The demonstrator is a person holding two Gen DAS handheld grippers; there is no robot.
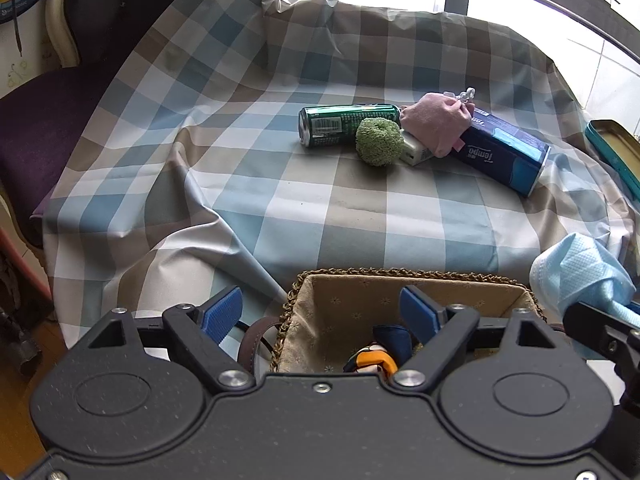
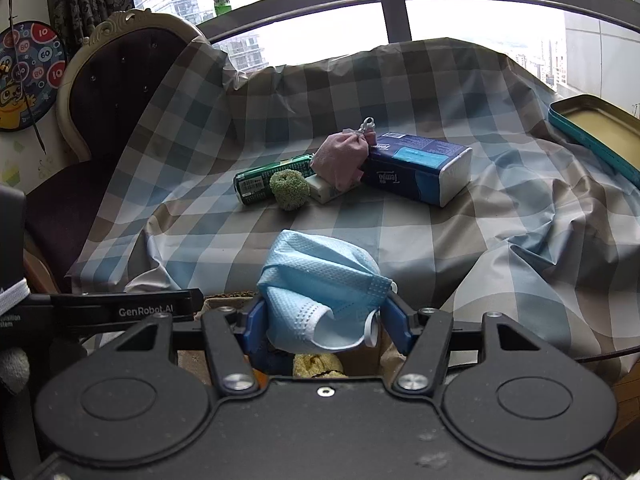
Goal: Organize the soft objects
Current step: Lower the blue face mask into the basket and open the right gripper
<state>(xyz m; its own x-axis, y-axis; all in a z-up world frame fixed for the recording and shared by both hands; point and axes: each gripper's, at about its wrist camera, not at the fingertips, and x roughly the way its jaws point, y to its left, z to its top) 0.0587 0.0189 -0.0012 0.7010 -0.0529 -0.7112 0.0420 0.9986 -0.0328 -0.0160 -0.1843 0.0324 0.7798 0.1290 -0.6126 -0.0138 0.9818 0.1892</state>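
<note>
A woven basket [image 1: 400, 276] with a beige lining stands at the near edge of the checked cloth. Inside it lies a dark blue and orange soft toy [image 1: 376, 360]. My left gripper [image 1: 318, 300] hangs open over the basket's left side with nothing between its fingers. Beside it, my right gripper [image 2: 325, 306] is shut on a crumpled light blue face mask [image 2: 320, 288], held above the basket [image 2: 228, 294]. Further back lie a green fluffy ball [image 1: 378, 142] and a pink cloth pouch [image 1: 436, 122], which rests on a small white pack [image 1: 416, 152].
A green can [image 1: 344, 124] lies behind the fluffy ball. A blue Tempo tissue pack [image 1: 504, 152] lies right of the pouch. An open teal tin [image 1: 612, 148] sits at the far right. A purple chair [image 1: 48, 120] stands left. A brown strap [image 1: 256, 336] lies beside the basket.
</note>
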